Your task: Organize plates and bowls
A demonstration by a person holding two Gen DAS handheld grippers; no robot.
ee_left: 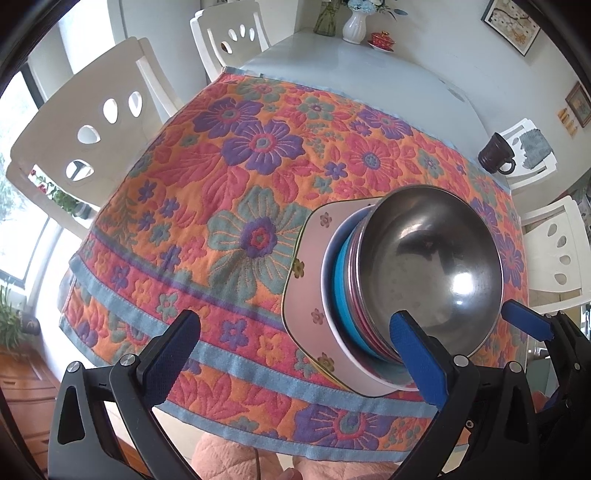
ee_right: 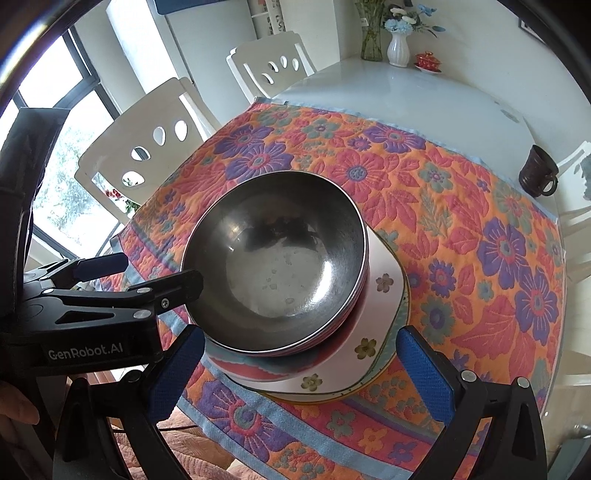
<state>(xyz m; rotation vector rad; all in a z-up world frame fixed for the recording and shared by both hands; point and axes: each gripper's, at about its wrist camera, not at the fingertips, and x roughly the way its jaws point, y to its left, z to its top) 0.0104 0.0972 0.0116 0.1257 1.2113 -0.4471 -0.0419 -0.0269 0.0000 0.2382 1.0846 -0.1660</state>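
Observation:
A steel bowl (ee_left: 432, 269) (ee_right: 275, 254) tops a stack of bowls, a blue one (ee_left: 341, 291) among them, on a white flowered plate (ee_left: 314, 280) (ee_right: 384, 295) with further plates under it. The stack stands on the floral cloth (ee_left: 221, 184) (ee_right: 461, 221) near the front edge. My left gripper (ee_left: 295, 362) is open and empty; its right finger (ee_left: 417, 354) lies by the bowls' near side. It shows in the right wrist view (ee_right: 155, 273) at the steel bowl's left rim. My right gripper (ee_right: 295, 369) is open and empty, straddling the stack's near side.
A dark mug (ee_left: 495, 153) (ee_right: 537, 175) stands at the cloth's right edge. Vases (ee_left: 354, 26) (ee_right: 399, 48) and a red lidded cup (ee_left: 382, 40) stand at the table's far end. White chairs (ee_left: 92, 122) (ee_right: 147, 140) surround the table.

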